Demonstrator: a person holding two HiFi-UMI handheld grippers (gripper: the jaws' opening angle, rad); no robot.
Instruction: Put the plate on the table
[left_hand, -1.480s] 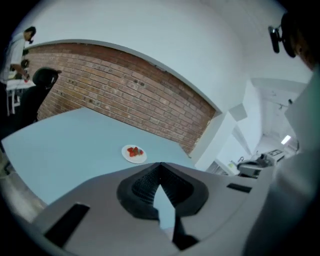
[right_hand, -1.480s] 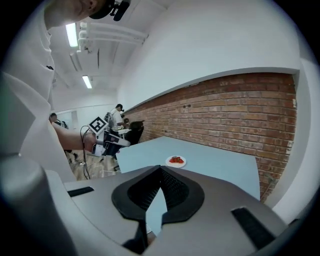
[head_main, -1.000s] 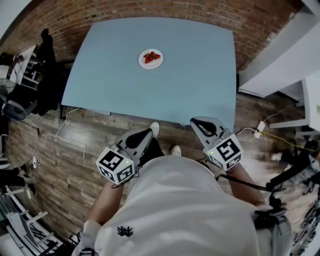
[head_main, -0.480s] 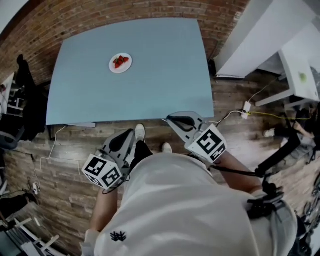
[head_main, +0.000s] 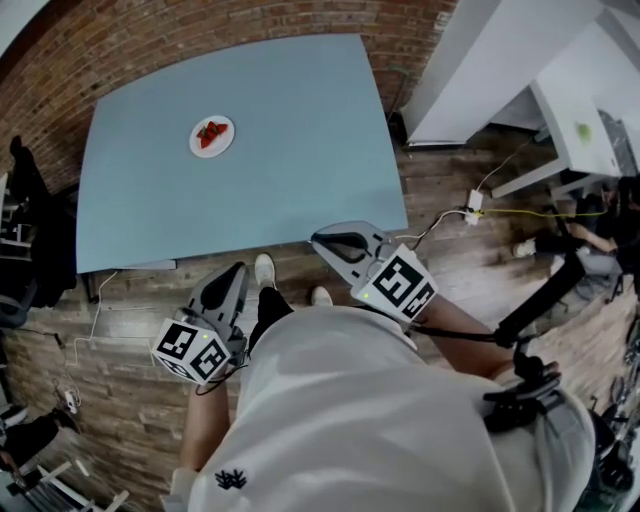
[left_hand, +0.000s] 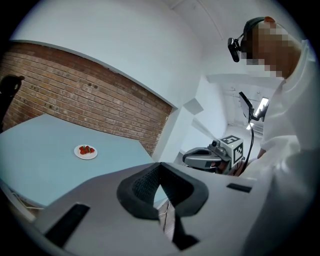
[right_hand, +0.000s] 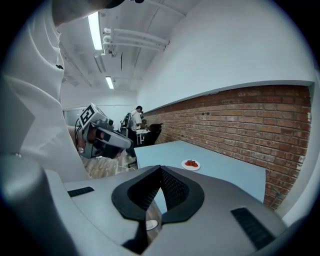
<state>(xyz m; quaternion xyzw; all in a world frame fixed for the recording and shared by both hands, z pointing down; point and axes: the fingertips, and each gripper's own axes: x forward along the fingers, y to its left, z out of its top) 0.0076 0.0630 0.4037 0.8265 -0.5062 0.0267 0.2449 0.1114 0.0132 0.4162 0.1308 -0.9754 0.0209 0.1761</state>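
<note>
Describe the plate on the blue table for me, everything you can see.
The plate is small, round and white, and looks smooth, like ceramic or plastic. It lies flat on the blue table, toward its far left part. A few red strawberries sit at its middle. Nothing else touches it.

Red food (head_main: 210, 132) on the plate (head_main: 200, 149) is too small to identify.
</note>
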